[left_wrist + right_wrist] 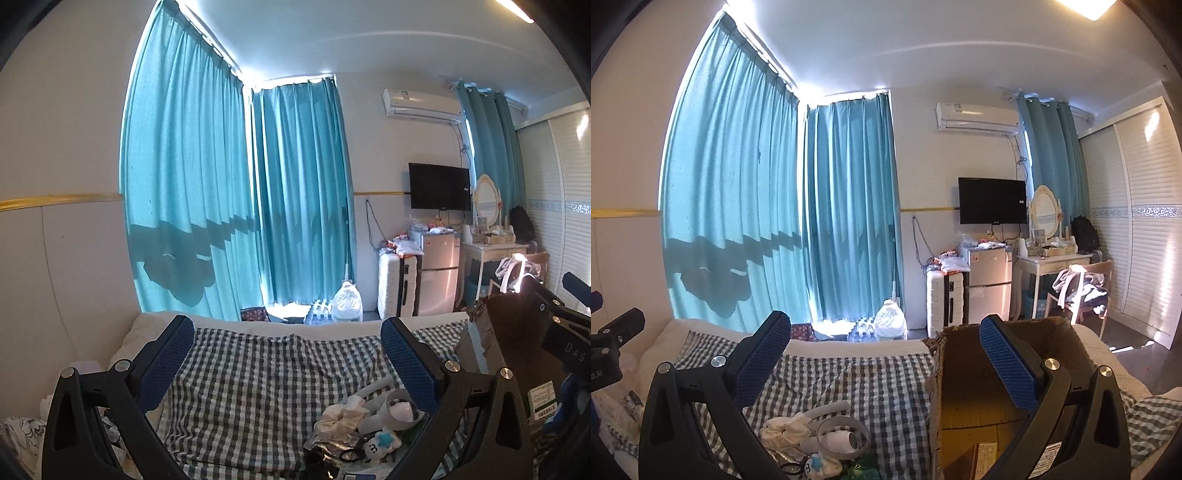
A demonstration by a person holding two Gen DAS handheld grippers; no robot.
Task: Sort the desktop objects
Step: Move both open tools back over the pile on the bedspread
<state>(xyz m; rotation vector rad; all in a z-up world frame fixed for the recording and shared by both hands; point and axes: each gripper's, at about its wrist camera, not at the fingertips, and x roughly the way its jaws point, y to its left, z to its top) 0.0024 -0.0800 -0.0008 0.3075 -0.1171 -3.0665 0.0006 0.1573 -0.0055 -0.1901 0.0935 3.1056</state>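
A heap of small objects lies on a checked cloth (258, 376): a crumpled white cloth (341, 415), a grey handheld fan (397, 408), a white plush with a blue star (382, 441) and a black ring (349, 456). My left gripper (288, 354) is open and empty, held above and behind the heap. My right gripper (884, 354) is open and empty, its right finger over an open brown cardboard box (979, 398). The heap shows in the right wrist view too, with the fan (842, 439) and white cloth (788, 428). The box also shows in the left wrist view (506, 332).
The cloth covers a bed with a white far edge (295, 326). Beyond are teal curtains (192, 184), water bottles (347, 302), a white suitcase (391, 286), a small fridge (439, 269), a TV (439, 186), a dressing table (491, 251) and a chair with clothes (1078, 288).
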